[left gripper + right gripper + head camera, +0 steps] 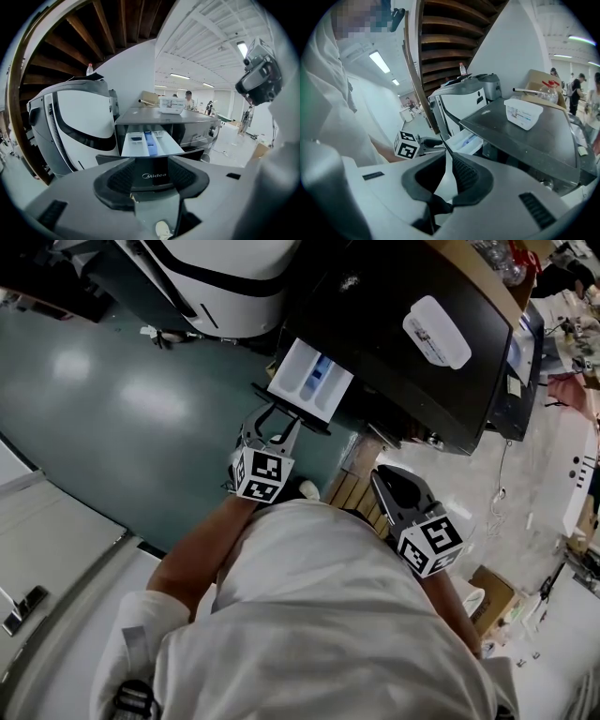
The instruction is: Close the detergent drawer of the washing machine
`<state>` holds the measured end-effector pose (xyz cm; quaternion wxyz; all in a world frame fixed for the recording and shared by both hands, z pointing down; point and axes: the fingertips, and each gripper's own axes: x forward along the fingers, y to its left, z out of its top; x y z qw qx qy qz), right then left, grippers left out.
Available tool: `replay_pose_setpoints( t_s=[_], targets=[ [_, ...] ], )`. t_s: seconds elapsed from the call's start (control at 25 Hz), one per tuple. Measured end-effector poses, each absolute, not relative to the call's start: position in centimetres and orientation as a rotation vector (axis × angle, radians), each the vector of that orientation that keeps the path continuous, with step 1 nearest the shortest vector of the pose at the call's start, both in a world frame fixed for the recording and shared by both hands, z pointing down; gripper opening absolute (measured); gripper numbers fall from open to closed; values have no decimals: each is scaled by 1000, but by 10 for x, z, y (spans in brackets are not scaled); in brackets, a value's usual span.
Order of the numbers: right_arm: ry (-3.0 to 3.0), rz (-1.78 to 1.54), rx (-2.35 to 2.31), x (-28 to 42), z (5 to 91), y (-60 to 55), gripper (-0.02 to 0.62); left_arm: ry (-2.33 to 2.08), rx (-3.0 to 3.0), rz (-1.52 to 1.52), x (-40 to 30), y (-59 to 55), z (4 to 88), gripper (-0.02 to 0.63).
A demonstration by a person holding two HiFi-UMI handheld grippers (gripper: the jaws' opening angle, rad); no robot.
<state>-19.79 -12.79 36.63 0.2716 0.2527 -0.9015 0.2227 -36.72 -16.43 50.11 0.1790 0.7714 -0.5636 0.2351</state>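
Detergent drawer (310, 381) stands pulled out from the left front of the washing machine (375, 296), its compartments exposed. The left gripper (278, 418) is at the drawer's near end, its 2 jaws wide apart with the dark front panel (151, 176) between them; contact cannot be told. The right gripper (392, 482) is nearer and to the right, apart from the drawer, its jaw tips together on nothing. A white box (437, 331) lies on the machine's top.

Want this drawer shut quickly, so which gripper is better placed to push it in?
Left. The left gripper sits at the front of the open detergent drawer, fingers open around it; the right gripper is farther off, fingers shut.
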Motion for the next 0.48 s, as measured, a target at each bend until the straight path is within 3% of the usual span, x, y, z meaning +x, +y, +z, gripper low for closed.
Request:
replay_pose_setpoints(
  t_s=[0.48],
  targets=[
    [-2415,632,768,-191,365,-141,46,-1560,2203,659,-366,-193,497,196]
  ],
)
